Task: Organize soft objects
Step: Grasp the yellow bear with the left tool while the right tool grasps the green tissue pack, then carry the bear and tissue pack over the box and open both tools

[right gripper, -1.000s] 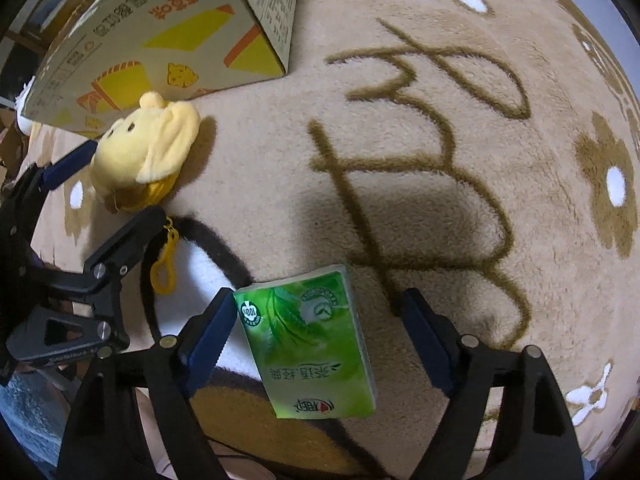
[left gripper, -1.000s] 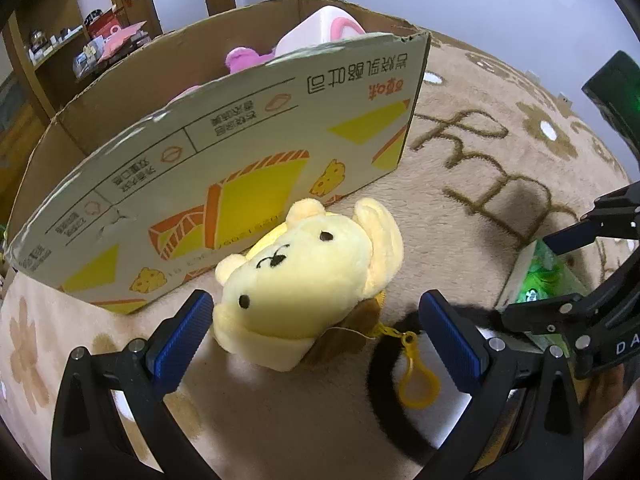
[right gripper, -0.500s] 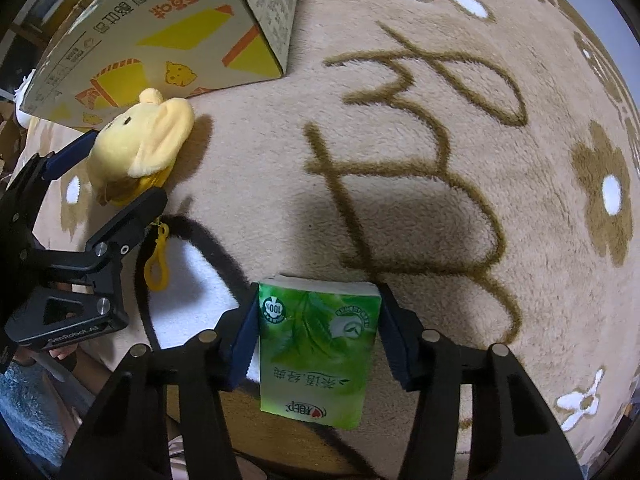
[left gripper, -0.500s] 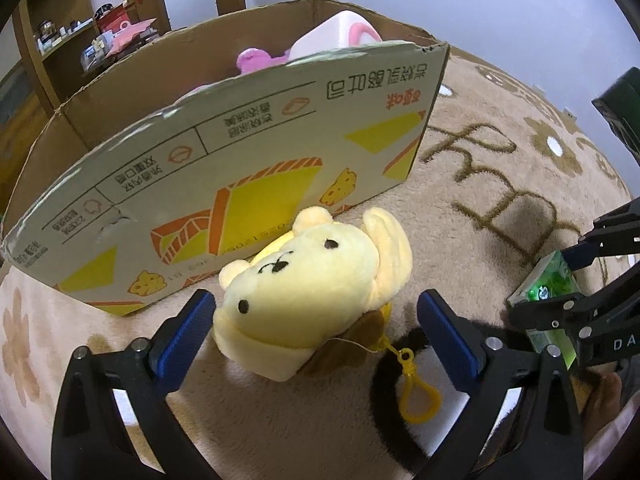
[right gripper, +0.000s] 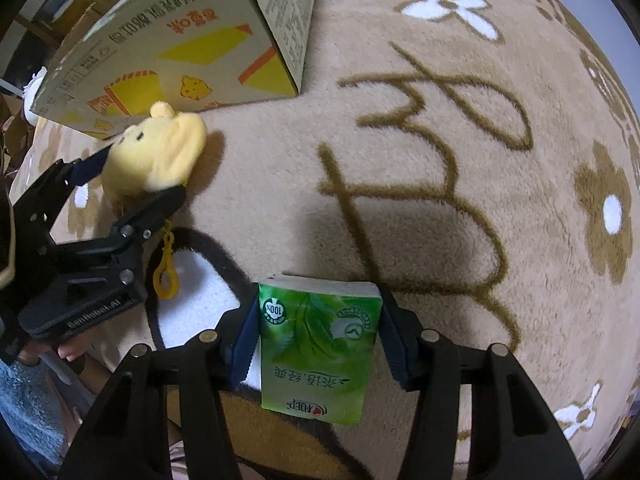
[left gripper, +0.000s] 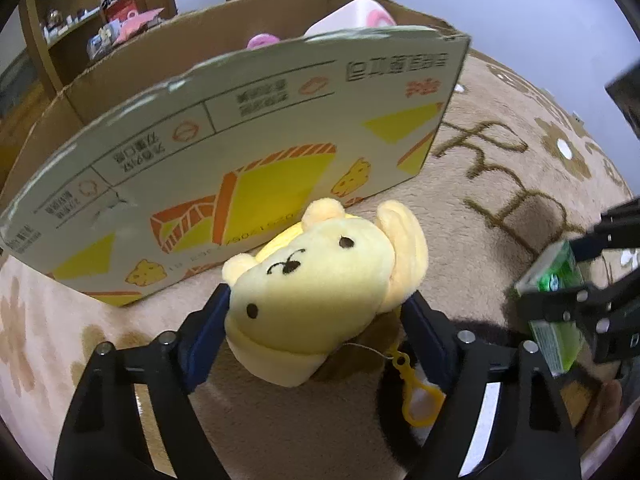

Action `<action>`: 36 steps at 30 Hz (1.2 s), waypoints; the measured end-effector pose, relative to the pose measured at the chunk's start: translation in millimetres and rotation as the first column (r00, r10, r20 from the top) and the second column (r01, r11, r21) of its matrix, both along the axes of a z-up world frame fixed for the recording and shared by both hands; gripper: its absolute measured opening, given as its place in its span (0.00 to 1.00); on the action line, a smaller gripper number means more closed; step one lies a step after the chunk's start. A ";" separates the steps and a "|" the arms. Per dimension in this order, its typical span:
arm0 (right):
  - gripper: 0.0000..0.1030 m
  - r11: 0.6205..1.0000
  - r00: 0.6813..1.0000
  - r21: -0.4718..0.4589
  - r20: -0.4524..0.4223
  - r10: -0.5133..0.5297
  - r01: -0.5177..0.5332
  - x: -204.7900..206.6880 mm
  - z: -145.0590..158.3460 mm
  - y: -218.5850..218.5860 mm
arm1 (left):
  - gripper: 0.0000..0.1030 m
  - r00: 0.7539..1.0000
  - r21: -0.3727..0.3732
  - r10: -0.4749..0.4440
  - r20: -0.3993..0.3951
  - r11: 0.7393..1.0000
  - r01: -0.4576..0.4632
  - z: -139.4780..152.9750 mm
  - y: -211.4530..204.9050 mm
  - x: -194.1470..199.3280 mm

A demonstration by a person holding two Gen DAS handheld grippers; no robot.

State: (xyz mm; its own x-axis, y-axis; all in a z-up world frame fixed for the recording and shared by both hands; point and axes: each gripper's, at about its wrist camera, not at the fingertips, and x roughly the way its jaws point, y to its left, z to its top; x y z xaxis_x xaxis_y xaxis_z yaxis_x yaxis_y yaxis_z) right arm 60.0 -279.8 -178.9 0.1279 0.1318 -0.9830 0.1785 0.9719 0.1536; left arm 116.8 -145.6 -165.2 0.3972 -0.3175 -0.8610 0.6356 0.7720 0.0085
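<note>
A yellow plush bear [left gripper: 320, 280] with a yellow clip [left gripper: 416, 396] lies on the carpet in front of a cardboard box [left gripper: 240, 120]. My left gripper [left gripper: 316, 300] is closing, and its blue pads press on both sides of the plush head. In the right wrist view the same plush [right gripper: 160, 152] sits in the left gripper [right gripper: 138, 176]. My right gripper [right gripper: 318, 304] is shut on a green tissue pack [right gripper: 316, 344], pads against its two long sides. From the left wrist view this pack [left gripper: 556, 280] shows at the right edge.
The open box holds a pink plush [left gripper: 260, 40] and a white-and-pink soft item [left gripper: 360, 12]. A beige carpet [right gripper: 440, 160] with brown script and flowers spreads to the right. A wooden shelf [left gripper: 100, 28] stands behind the box.
The left jaws have narrowed from wide apart onto the plush bear. The right jaws have closed from either side of the tissue pack onto it, and the pack now sits straight between them.
</note>
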 end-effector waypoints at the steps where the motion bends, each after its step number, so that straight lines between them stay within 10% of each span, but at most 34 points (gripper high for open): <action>1: 0.55 1.000 1.000 -0.002 0.013 0.002 -0.002 1.0 2.7 -0.1 | 0.77 1.000 -0.002 0.002 0.004 1.000 -0.002 1.5 -0.2 -0.8; 18: 0.54 0.996 0.946 -0.082 0.325 0.009 0.018 0.4 81.7 16.5 | 0.76 0.982 -0.088 0.112 0.150 0.991 -0.100 67.8 37.9 -30.5; 36: 0.54 0.988 0.765 -0.147 0.641 0.057 0.050 -8.5 168.3 42.3 | 0.76 0.880 -0.202 0.267 0.394 0.959 -0.200 152.7 68.5 -27.8</action>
